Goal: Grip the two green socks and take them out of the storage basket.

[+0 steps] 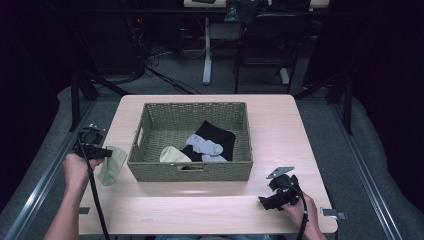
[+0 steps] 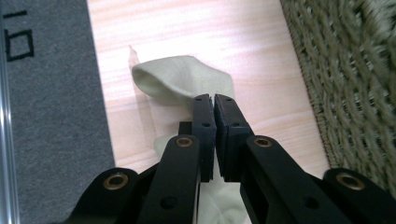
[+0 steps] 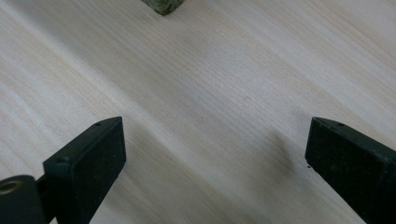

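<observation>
Surface and room, near to far: you work at a pale wood table [image 1: 210,200] carrying 1 woven basket [image 1: 150,169] with 1 cream, 1 grey and 1 black garment inside, grey floor on both sides, and dark desk legs and a chair beyond. Your left gripper [image 2: 214,100] has its 2 jaws clamped together on a pale green sock [image 2: 182,79] at the table's left edge, just beside the basket's left wall; your right gripper [image 3: 215,154] stands with jaws wide apart over bare wood near the front right corner, well apart from the sock. Sock: 1 item, soft, creased, folded over at the pads, lower part trailing onto the wood.
</observation>
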